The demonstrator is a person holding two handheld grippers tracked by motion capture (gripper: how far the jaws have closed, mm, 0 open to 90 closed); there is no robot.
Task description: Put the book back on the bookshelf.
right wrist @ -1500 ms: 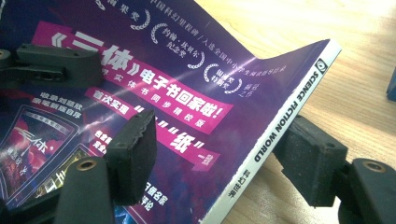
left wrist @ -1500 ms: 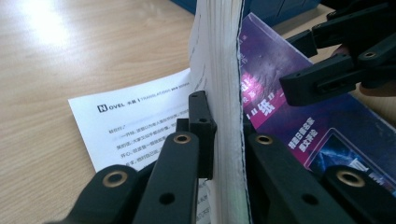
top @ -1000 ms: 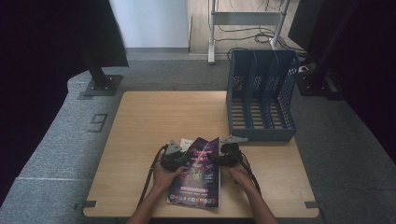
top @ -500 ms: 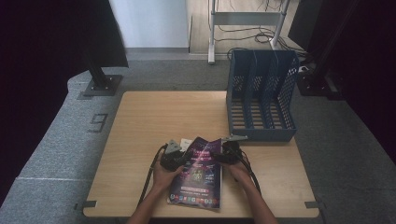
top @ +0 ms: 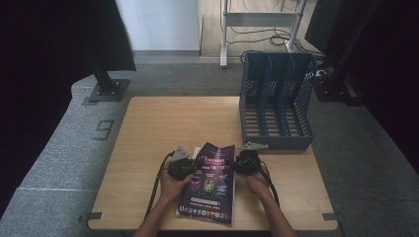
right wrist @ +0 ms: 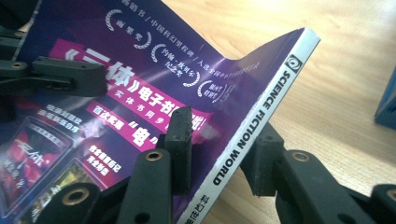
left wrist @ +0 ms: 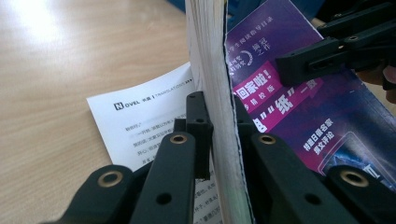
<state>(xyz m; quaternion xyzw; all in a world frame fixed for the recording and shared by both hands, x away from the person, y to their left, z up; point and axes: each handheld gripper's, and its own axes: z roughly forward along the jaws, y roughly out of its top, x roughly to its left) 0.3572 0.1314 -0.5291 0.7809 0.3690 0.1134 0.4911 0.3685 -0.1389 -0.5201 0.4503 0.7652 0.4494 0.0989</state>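
A purple magazine (top: 210, 185) lies at the table's front, its far end lifted between both grippers. My left gripper (left wrist: 218, 105) is shut on its page edge (left wrist: 215, 70), one jaw on each side. My right gripper (right wrist: 219, 135) stands around the white spine (right wrist: 261, 107), which reads SCIENCE FICTION WORLD. Its jaws have just been closing, and a gap still shows between the pads and the spine. In the high view the left gripper (top: 190, 167) is at the magazine's left edge and the right gripper (top: 234, 164) at its right edge.
A white printed sheet (left wrist: 140, 116) lies under the magazine on the wooden table (top: 163, 123). A blue multi-slot file rack (top: 276, 98) stands at the back right, just beyond the right gripper. Grey carpet surrounds the table.
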